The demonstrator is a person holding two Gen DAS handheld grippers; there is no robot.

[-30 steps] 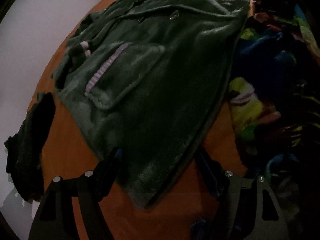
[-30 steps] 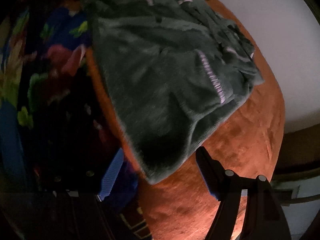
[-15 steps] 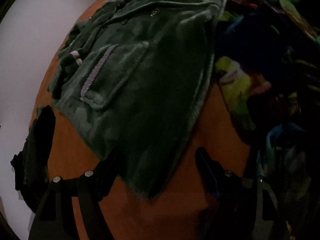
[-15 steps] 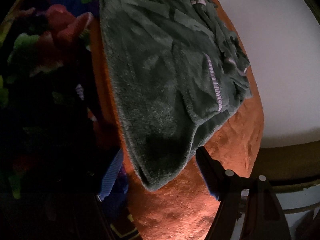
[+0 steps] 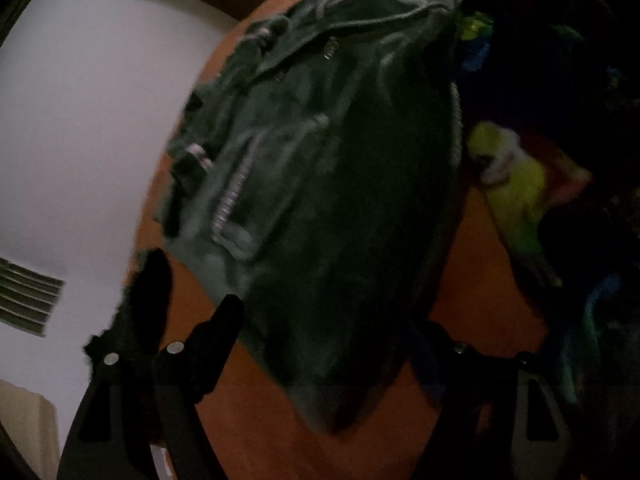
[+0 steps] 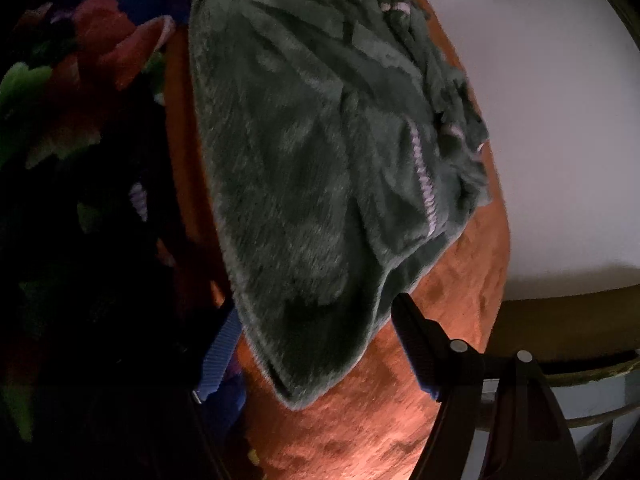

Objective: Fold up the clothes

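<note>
We see a dark green fleece garment [image 5: 328, 184] spread flat on an orange blanket [image 5: 260, 432], its lilac-trimmed pocket [image 6: 424, 176] facing up, with a bright flowered cloth [image 6: 72, 64] alongside it. Our left tongs [image 5: 324, 344] have just been opening a little further and stand wide over the garment's near corner, gripping nothing. Our right tongs [image 6: 316, 344] stand wide apart too, straddling the garment's near corner [image 6: 304, 384] without pinching it

dim, blurred, partly cropped views

the green fleece garment [image 5: 332, 184] runs off the top edge in both views; the patterned blanket [image 6: 68, 92] sinks into shadow, and the right finger [image 5: 432, 344] in the left wrist view is barely visible.
</note>
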